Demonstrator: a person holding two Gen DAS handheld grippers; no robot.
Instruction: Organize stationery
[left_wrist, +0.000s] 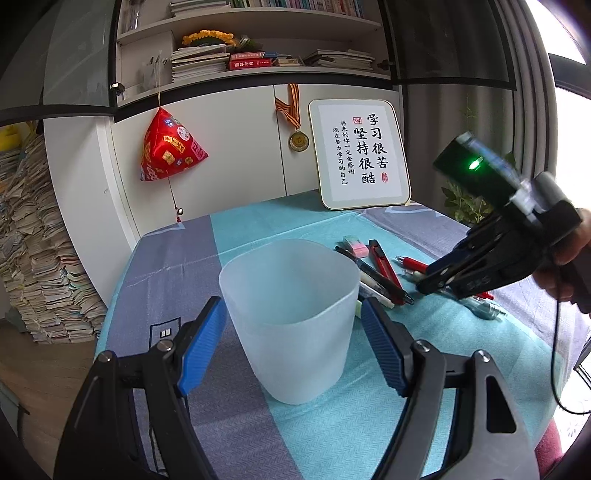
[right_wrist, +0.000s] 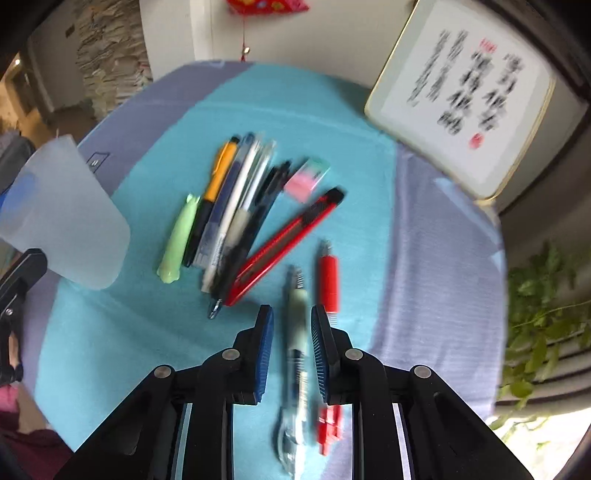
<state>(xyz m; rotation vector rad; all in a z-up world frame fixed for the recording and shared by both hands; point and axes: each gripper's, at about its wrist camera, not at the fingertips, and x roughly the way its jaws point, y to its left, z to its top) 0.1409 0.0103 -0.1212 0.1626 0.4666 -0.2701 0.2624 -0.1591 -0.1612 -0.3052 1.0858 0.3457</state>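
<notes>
— Where is the next pen found, relative to the tongs?

— A clear-barrelled pen (right_wrist: 295, 343) is seen lying on the teal tablecloth (right_wrist: 147, 332) directly between the blue pads of the right gripper (right_wrist: 291, 354). Its long axis runs straight ahead along the fingers, not across them. The jaws are released, with a gap on each side of the barrel; nothing is grasped yet.

— And what lies beside it?

— A red pen (right_wrist: 328, 284) is laid parallel, just beside the right pad, so a stray catch is judged possible. The red utility knife (right_wrist: 284, 245) and the bundle of pens (right_wrist: 229, 210) lie further ahead to the left.

— Where is the pen meant to go?

— Probably into the frosted cup (left_wrist: 291, 317), which is bracketed by the left gripper (left_wrist: 293, 325). The pads are seen at its walls; whether it is actually clenched cannot be told. The right hand is clearly nearer the pens.
</notes>
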